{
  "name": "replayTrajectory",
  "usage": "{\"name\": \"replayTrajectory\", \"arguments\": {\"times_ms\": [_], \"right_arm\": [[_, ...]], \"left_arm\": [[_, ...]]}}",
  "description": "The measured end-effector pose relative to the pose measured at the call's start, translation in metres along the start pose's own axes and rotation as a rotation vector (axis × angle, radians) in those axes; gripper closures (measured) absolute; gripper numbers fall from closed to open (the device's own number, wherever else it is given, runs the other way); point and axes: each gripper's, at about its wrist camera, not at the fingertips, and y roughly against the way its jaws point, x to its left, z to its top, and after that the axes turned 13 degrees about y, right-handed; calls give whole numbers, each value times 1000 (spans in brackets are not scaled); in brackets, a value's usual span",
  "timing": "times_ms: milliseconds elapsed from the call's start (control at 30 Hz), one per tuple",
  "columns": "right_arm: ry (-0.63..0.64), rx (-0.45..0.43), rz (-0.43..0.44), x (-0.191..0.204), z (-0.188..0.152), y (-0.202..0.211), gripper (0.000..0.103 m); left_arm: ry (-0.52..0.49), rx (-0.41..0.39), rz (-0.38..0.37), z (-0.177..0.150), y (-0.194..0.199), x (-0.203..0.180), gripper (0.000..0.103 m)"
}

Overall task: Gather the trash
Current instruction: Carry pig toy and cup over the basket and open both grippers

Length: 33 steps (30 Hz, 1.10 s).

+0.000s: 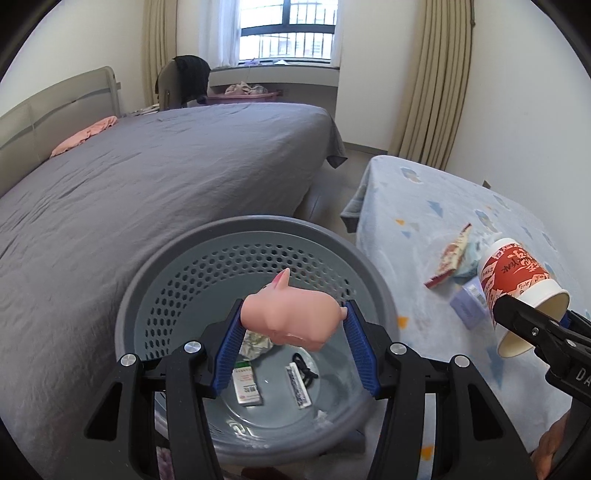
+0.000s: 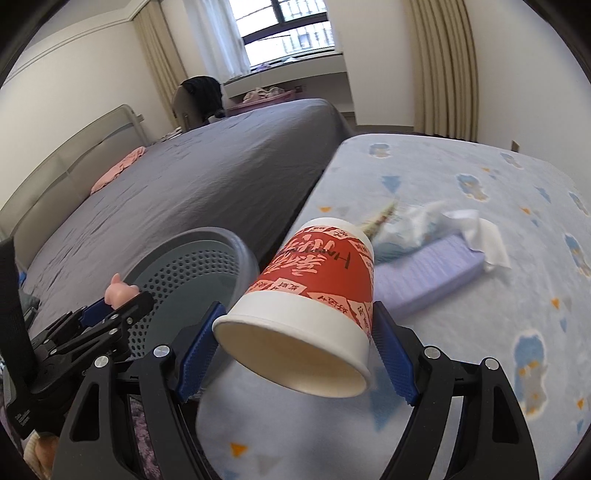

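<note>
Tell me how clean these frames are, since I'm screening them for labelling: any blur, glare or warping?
Left wrist view: sharp on the pig toy and bin, window blown out, fisheye bending the bed's edges. Right wrist view: paper cup crisp, tissue and wrapper behind smeared, corners vignetted black.

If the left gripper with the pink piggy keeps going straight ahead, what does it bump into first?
Probably the grey basket. The left gripper, shut on the pink pig toy, points down into it, so it would likely meet the holed far wall or the bottom. Depth is hard to judge.
</note>
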Motion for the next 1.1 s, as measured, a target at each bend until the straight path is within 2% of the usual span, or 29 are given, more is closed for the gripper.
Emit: {"name": "replayTrajectory", "arguments": {"times_ms": [500,900,967,1033,1100], "right_arm": [[115,16,104,47,41,-52,27],[188,48,180,79,51,-78,27],[194,44,186,82,52,-79,27],[199,42,182,82,53,-78,27],[199,38,176,82,53,-78,27]], "left_arm": [[74,14,59,24,-33,48,50],[113,24,97,28,-42,68,50],[119,25,102,28,-42,71,47],[126,21,109,27,-40,73,33],[130,15,111,27,-39,74,30]]}}
